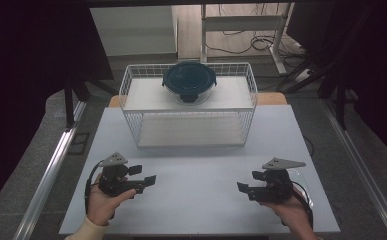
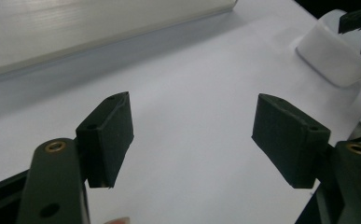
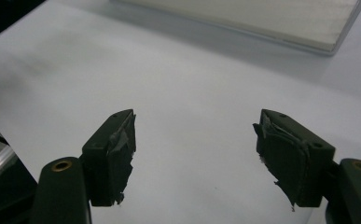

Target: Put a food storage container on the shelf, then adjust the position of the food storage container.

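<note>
My left gripper (image 1: 142,181) rests low on the pale tabletop (image 1: 196,170), fingers spread and empty. Ahead in the middle, the round glass container with the dark blue clip lid (image 1: 189,82) sits atop the white wire shelf rack (image 1: 131,107). My right gripper (image 1: 245,188) is likewise open, holding nothing. Reaching up carelessly, I could catch the rack's wire rim and knock the container off.

Left tool (image 1: 148,181) held low in the left hand (image 1: 103,200), jaws spread wide, nothing between them, pointing inward toward the right. Right tool (image 1: 243,189) gripped in the right hand (image 1: 291,210), jaws likewise wide apart and empty, aimed inward toward the left. Both well apart, forearms entering from the near edge.
</note>
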